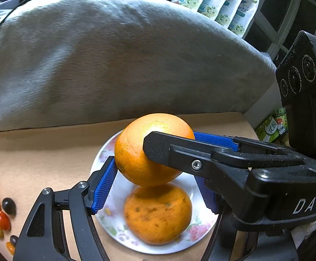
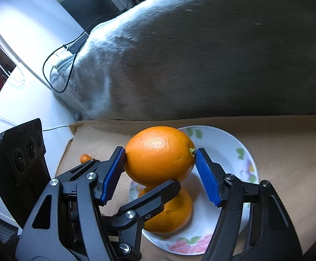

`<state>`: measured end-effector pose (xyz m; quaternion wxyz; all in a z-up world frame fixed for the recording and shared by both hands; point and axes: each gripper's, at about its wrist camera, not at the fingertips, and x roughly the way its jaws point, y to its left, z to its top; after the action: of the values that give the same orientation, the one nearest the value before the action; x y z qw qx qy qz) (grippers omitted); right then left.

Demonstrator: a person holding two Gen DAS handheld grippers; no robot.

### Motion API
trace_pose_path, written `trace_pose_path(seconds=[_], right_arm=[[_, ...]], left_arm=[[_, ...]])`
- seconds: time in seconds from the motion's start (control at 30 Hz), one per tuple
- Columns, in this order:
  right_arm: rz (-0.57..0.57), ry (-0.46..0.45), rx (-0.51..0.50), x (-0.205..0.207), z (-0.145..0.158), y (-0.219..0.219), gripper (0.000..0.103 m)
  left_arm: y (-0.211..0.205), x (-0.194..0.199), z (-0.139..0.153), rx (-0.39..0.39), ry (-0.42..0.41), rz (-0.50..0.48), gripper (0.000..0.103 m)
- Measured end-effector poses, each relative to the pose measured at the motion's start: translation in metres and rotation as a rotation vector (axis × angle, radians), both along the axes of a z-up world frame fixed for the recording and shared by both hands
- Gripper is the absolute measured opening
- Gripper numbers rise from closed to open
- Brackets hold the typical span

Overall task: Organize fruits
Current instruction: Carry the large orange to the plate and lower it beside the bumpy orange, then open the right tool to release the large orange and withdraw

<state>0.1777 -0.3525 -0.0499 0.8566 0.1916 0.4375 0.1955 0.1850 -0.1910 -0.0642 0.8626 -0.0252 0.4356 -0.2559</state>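
A bright orange [image 1: 136, 152] [image 2: 158, 154] is held above a white floral plate [image 1: 186, 187] [image 2: 229, 152]. A second, duller speckled orange [image 1: 158, 213] [image 2: 173, 215] lies on the plate right under it. My right gripper [image 2: 160, 169] is shut on the bright orange, its blue pads [image 2: 114, 174] pressing both sides. My left gripper [image 1: 155, 174] also spans this orange: its left blue pad [image 1: 105, 187] touches the orange's side, and its right finger is mostly hidden behind the right gripper's black finger [image 1: 179, 152]. Several small cherry tomatoes [image 1: 1, 217] lie at the table's left.
A large grey cushion [image 1: 114, 61] [image 2: 201, 54] lies behind the beige tabletop [image 1: 38, 163] [image 2: 288, 152]. Several printed pouches [image 1: 218, 0] stand at the back right. Cables [image 2: 58, 69] lie on a white surface at the left. A small orange fruit [image 2: 85, 158] sits left of the plate.
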Motion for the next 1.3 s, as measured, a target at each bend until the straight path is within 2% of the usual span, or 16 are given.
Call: trace_pose_path(seconds=[0.43, 1.1, 1.3], right_arm=[[-0.051, 0.014, 0.003, -0.001, -0.005, -0.025, 0.069], [-0.07, 0.017, -0.021, -0.002, -0.009, -0.026, 0.07], [-0.074, -0.034, -0.036, -0.007, -0.003, -0.022, 0.07]], left_arm=[[-0.035, 0.008, -0.007, 0.021, 0.007, -0.041, 0.07], [-0.05, 0.004, -0.014, 0.051, 0.019, -0.076, 0.07], [-0.052, -0.005, -0.001, 0.059, -0.042, -0.094, 0.072]])
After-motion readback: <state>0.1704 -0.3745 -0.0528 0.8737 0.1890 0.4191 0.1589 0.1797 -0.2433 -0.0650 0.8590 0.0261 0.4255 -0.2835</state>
